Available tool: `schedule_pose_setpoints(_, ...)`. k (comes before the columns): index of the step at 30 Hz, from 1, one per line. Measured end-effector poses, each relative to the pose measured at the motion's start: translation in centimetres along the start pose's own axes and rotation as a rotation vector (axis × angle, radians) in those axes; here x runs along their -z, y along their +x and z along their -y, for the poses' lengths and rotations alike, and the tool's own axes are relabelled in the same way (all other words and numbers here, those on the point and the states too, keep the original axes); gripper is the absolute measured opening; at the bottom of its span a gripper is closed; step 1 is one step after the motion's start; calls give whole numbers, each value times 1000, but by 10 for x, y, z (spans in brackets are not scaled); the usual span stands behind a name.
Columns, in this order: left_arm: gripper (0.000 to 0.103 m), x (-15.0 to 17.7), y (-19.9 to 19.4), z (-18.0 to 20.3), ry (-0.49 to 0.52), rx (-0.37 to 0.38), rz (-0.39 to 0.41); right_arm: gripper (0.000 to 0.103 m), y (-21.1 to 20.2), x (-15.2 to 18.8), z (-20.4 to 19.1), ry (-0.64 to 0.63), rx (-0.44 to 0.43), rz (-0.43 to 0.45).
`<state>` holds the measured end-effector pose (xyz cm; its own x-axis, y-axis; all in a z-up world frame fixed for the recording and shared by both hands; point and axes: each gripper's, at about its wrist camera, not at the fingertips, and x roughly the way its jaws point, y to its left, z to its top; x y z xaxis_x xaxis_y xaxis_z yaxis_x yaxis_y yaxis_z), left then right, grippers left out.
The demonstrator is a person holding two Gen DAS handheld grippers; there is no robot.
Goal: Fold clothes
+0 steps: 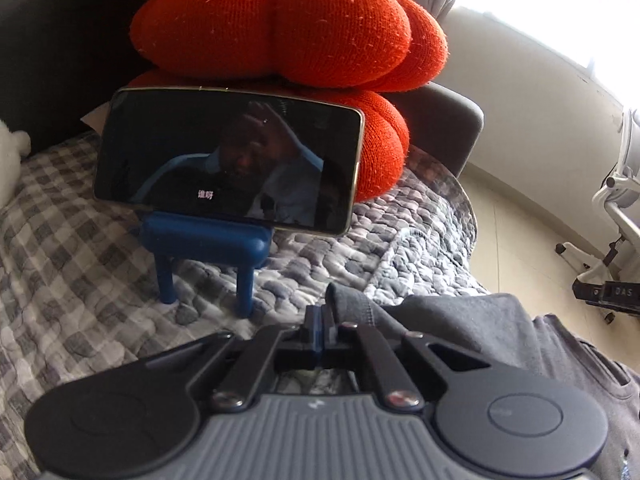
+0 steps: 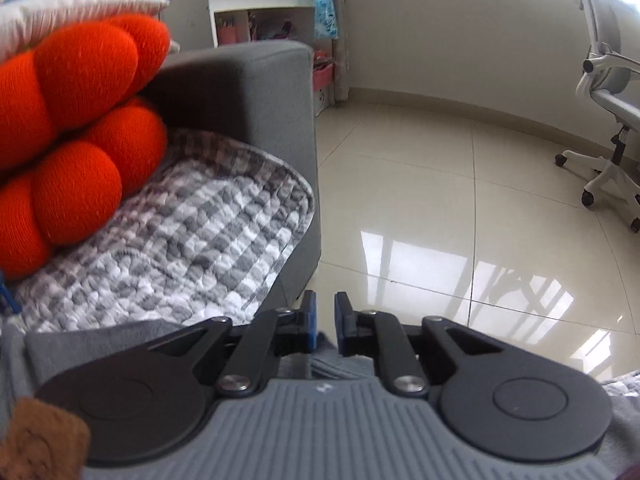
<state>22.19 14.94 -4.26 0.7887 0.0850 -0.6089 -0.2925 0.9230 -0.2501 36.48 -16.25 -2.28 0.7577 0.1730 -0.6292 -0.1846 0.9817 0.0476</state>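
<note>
Grey garment [image 1: 480,332] lies rumpled on the checked sofa cover [image 1: 60,260], not yet neatly folded. Left gripper [image 1: 326,320] is clamped on a fold of its edge; right gripper [image 2: 323,328] hovers above it, jaws slightly parted, holding nothing.

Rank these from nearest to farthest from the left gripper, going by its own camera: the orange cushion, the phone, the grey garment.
1. Grey garment, pinched in the left gripper.
2. Phone, ahead on its blue stand.
3. Orange cushion, behind the phone.
</note>
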Motion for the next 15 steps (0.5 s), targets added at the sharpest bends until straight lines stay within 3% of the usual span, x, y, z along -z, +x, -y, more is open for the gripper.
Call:
schedule_pose_setpoints(1,0,-1,-3,1,1,9,6,45,-9,-3,10,8,10,14)
schedule_pose_setpoints(2,0,-2,-5,2,4,17,12,46,-18,-6,19,16,19,28)
schedule_pose_setpoints(6,1,-5,-16,11,29,40,29,46,-48,12,85,66,155,-6)
schedule_pose_setpoints(11,1,-2,-18,27,78,97,-4,46,-83,41,171,131,343,-66)
schedule_pose_setpoints(15,3,6,-16,42,131,123,-40,46,-106,68,202,212,369,-88)
